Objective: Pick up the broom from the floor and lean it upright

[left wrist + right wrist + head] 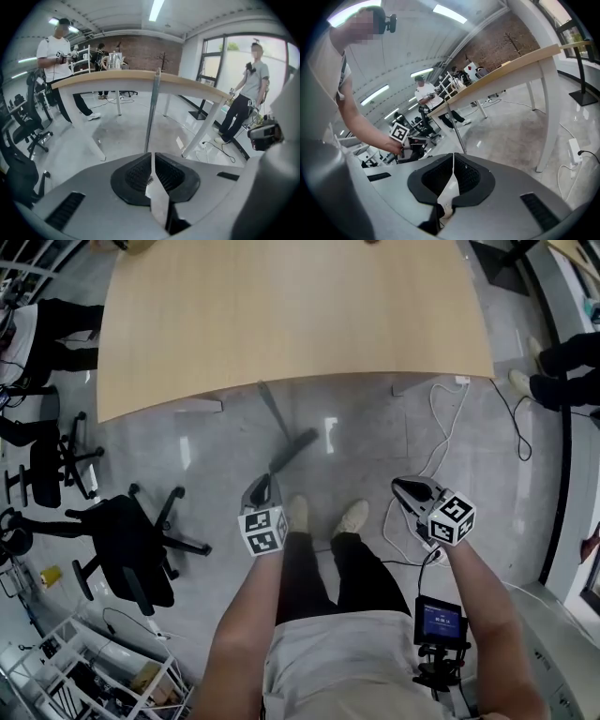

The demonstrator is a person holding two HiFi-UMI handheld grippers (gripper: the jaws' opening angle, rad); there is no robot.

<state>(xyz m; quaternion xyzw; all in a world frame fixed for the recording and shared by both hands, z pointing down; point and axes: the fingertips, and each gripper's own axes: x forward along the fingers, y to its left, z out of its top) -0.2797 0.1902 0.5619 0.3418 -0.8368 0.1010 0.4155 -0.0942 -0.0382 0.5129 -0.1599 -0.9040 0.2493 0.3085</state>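
Right claw (452,176) closed, empty; broom handle (456,129) leans against table (511,65) edge.

No legible text, brand, number or sign anywhere. Cubes on left gripper (268,478) and right gripper (403,487) carried square black-and-white coded markers (263,531): patterns only, no letters or digits. Small screen (440,622) at person's waist glowed blue with pale lines, too small to read. Shirts of people in background, seen in the left gripper view, showed dark marks, blurred and unreadable.
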